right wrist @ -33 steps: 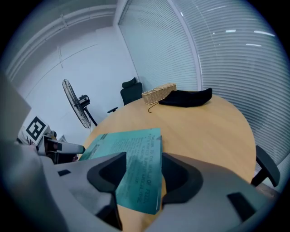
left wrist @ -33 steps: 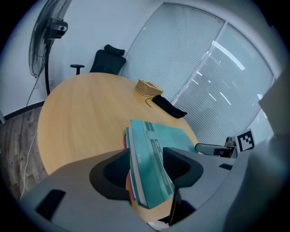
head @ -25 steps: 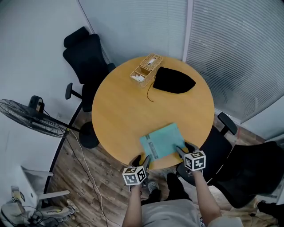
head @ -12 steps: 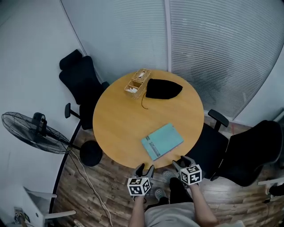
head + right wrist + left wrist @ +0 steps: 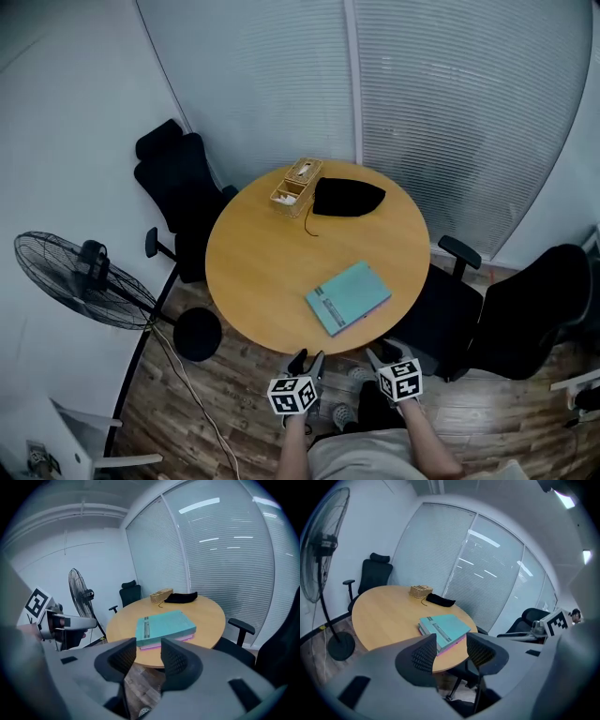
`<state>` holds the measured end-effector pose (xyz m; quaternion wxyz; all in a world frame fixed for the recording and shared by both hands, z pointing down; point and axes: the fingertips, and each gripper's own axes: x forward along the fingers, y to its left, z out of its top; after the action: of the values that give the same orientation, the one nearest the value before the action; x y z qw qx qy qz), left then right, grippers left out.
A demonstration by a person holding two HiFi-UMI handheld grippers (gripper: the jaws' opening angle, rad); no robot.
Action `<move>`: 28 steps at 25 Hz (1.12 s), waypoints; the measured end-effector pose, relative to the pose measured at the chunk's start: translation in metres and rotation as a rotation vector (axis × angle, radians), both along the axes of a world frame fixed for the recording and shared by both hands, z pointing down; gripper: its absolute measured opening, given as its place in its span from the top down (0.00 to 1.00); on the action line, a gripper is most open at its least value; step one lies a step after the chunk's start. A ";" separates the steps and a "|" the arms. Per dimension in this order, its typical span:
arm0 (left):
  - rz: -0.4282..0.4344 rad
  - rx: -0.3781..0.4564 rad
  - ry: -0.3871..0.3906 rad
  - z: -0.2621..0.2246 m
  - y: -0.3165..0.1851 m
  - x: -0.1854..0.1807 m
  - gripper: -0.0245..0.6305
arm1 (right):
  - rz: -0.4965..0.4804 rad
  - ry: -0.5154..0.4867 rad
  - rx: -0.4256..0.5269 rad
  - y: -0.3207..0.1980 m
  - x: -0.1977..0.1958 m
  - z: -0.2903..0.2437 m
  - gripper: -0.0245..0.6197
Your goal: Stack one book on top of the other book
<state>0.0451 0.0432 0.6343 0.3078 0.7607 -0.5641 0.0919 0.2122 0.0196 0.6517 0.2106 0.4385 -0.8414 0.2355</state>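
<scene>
A teal book (image 5: 347, 296) lies on top of a second book with a pink edge (image 5: 164, 644) near the front rim of the round wooden table (image 5: 272, 262). Both grippers hang off the table on the near side, apart from the books. My left gripper (image 5: 308, 361) is open and empty, and its jaws have just been closing a little. To the right, my right gripper (image 5: 384, 352) is open too, with nothing between its jaws, which have just been closing. In the left gripper view the stack (image 5: 443, 627) shows beyond the left gripper (image 5: 452, 649). In the right gripper view it lies beyond the right gripper (image 5: 149, 654).
A wicker box (image 5: 295, 185) and a black pouch (image 5: 347, 198) sit at the table's far side. Black office chairs stand at the back left (image 5: 178, 178) and at the right (image 5: 506, 309). A standing fan (image 5: 84, 281) and its cable are on the floor at left.
Both grippers have drawn back from the book's near corners to off the table's front edge. The head view has backed away too. The books stay put.
</scene>
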 end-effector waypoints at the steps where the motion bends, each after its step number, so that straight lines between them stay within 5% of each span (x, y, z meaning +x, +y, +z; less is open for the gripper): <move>1: -0.005 0.001 0.011 -0.001 0.002 -0.001 0.63 | -0.001 -0.001 0.004 0.003 -0.001 -0.001 0.71; 16: 0.044 0.027 -0.022 -0.009 0.009 0.008 0.90 | 0.080 -0.003 0.018 0.016 0.019 -0.007 0.90; 28: 0.034 0.015 0.042 -0.007 0.010 0.003 0.92 | 0.073 -0.030 0.028 0.011 0.014 -0.012 0.93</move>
<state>0.0481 0.0534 0.6268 0.3122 0.7743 -0.5450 0.0766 0.2262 0.0309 0.6393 0.1828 0.4683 -0.8312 0.2377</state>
